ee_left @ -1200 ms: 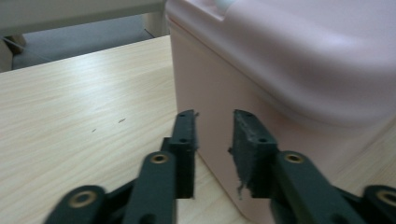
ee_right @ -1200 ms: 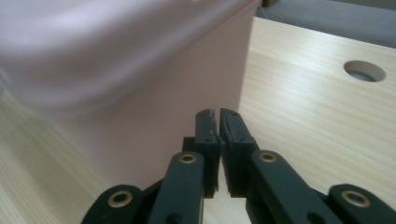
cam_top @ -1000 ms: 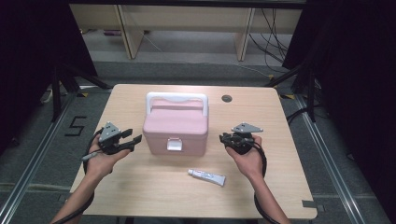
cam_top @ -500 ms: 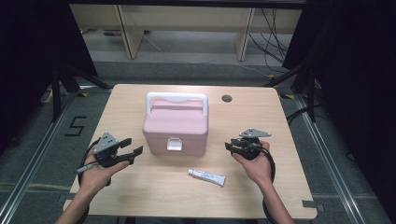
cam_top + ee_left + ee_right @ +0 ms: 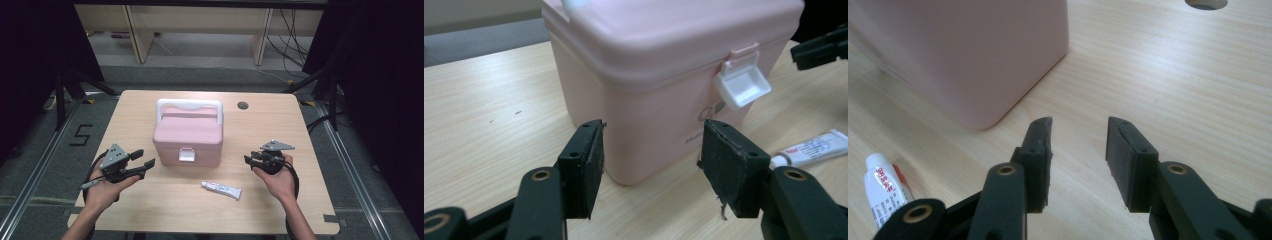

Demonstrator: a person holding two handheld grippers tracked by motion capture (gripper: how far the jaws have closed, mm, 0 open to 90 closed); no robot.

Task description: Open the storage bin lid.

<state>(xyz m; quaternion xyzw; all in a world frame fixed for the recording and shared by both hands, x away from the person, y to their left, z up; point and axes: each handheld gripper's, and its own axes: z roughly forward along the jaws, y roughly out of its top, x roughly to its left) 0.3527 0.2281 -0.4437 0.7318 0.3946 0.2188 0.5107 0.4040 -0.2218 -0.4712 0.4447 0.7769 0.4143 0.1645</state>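
A pink box (image 5: 187,135) with a white handle (image 5: 189,105) stands mid-table, lid down; its white latch (image 5: 741,85) sticks outward at the front. A small white tube (image 5: 221,190) lies in front of the box. My left gripper (image 5: 142,158) hovers left of the box, pointing at its near corner (image 5: 624,165), jaws wide and empty after opening. My right gripper (image 5: 248,160) sits right of the box, apart from it. Its jaws have just been opening and hold nothing, with bare wood between them in the right gripper view (image 5: 1079,135).
The wooden table (image 5: 300,125) has a round cable hole (image 5: 243,105) at the back right of the box. Dark floor and rails flank both sides. Shelving legs stand beyond the far edge. The right gripper (image 5: 821,47) shows past the box in the left gripper view.
Both hands have drawn back toward the near edge and slightly away from the box. The right gripper's jaws stand wider than before.
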